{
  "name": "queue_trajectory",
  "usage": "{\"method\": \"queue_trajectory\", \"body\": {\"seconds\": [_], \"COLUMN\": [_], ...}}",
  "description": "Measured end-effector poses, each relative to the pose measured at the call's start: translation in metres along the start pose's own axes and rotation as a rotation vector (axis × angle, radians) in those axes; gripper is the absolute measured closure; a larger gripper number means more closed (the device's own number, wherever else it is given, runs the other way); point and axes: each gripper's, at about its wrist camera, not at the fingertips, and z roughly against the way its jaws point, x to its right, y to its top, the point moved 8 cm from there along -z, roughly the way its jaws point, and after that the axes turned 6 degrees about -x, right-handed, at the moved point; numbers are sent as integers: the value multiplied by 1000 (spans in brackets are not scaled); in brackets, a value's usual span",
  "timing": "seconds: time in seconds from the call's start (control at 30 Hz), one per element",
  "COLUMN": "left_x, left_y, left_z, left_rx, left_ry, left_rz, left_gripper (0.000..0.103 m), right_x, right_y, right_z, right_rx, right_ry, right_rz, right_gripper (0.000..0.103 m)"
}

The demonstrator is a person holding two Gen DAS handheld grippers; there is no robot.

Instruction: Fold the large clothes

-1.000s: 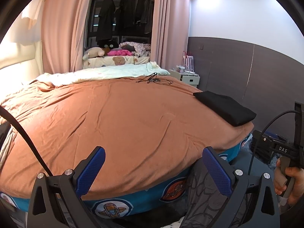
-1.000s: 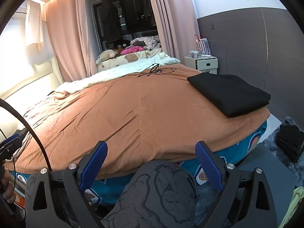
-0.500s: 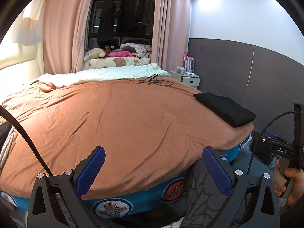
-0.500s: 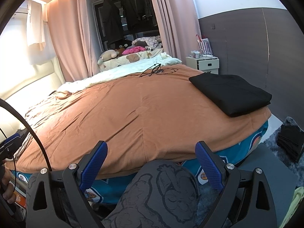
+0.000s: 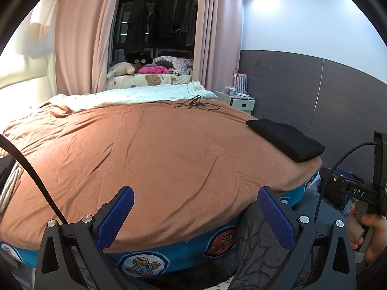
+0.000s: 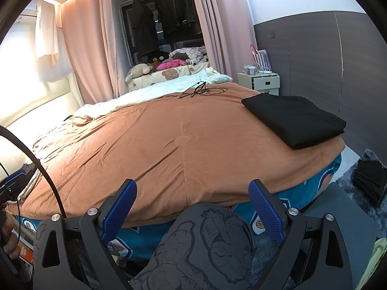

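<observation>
A folded black garment (image 5: 286, 138) (image 6: 296, 120) lies on the right side of the bed, near its front corner, on the orange-brown blanket (image 5: 154, 154) (image 6: 169, 140). My left gripper (image 5: 195, 211) is open and empty, held above the bed's front edge. My right gripper (image 6: 192, 207) is open too, nothing between its blue pads, with a knee in grey printed trousers (image 6: 212, 236) below it. In the left wrist view the right gripper's handle (image 5: 362, 193) shows at the far right, held by a hand (image 5: 370, 227).
A tangle of black cable (image 5: 197, 104) (image 6: 200, 90) lies far back on the blanket, beside a pale quilt (image 5: 135, 95). A white nightstand (image 6: 264, 82) stands by the dark wall. A stack of dark clothes (image 6: 370, 176) sits on the floor at right.
Both views have risen or tilted slightly, so the bed sits a little lower in frame. Both grippers stay open and the black garment has not moved.
</observation>
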Motion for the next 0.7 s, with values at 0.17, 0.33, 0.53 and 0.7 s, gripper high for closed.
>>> {"method": "queue_trajectory", "body": {"seconds": [0.17, 0.33, 0.53, 0.7], "left_x": [0, 2, 4, 8], "left_y": [0, 0, 1, 1], "left_z": [1, 2, 5, 7], "left_rx": [1, 3, 7, 8], "left_ry": [3, 5, 7, 3], "left_rz": [-2, -1, 1, 7], "left_gripper": [0, 0, 0, 0], "right_x": [3, 4, 6, 8], "right_y": [1, 2, 3, 3], "right_z": [-1, -1, -3, -4], "right_rx": [0, 1, 0, -2], "right_ry": [4, 6, 8, 7], "right_rz": [5, 6, 11, 9], "right_gripper": [10, 10, 10, 10]}}
